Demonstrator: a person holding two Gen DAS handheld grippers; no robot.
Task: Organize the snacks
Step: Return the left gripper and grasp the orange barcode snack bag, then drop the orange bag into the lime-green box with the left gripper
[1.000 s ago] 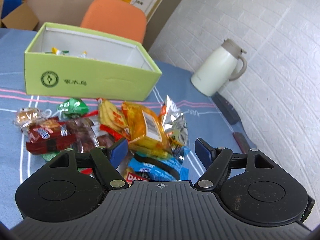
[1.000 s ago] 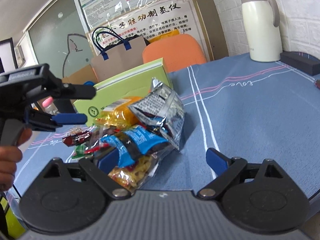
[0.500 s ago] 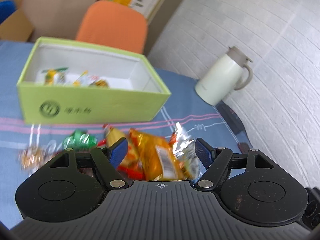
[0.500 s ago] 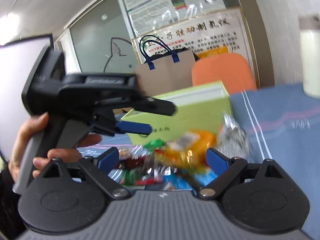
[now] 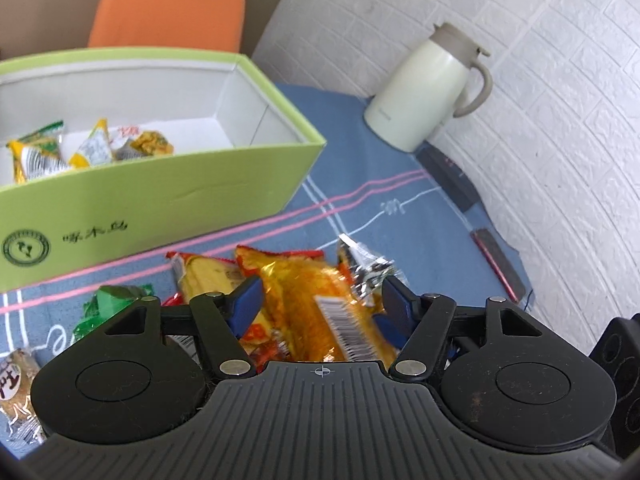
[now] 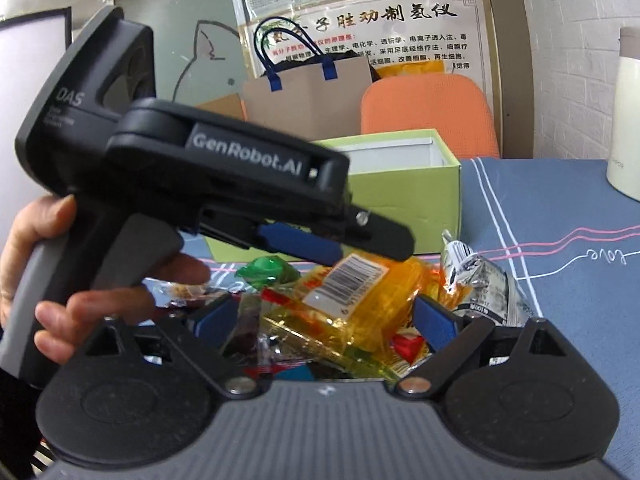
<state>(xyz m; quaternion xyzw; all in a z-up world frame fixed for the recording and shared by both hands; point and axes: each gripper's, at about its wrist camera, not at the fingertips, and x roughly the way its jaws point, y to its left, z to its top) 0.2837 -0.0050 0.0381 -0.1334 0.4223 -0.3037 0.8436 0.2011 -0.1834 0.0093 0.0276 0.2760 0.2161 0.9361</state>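
- Blue tablecloth with white and pink stripes covers the table; everything sits on it.
- Lime-green open cardboard box with white lining stands at the far left of the left wrist view, behind the snack pile; a few small yellow and green wrapped snacks lie inside at its left end.
- Cream insulated jug with grey lid and handle stands upright near the white brick wall, well apart from the pile.
- Orange chair back shows behind the box.
- Left gripper: blue-padded fingers apart, hovering over the pile. The orange-yellow foil snack packet with a barcode lies between them; contact cannot be told.
- Right gripper: fingers apart, straddling the same packet from the opposite side; the barcode faces up just ahead of the tips.
- Crinkled silver foil packet lies just right of the orange one, touching it.
- Green twist-wrapped sweet sits at the pile's far left edge, under the left gripper's body.
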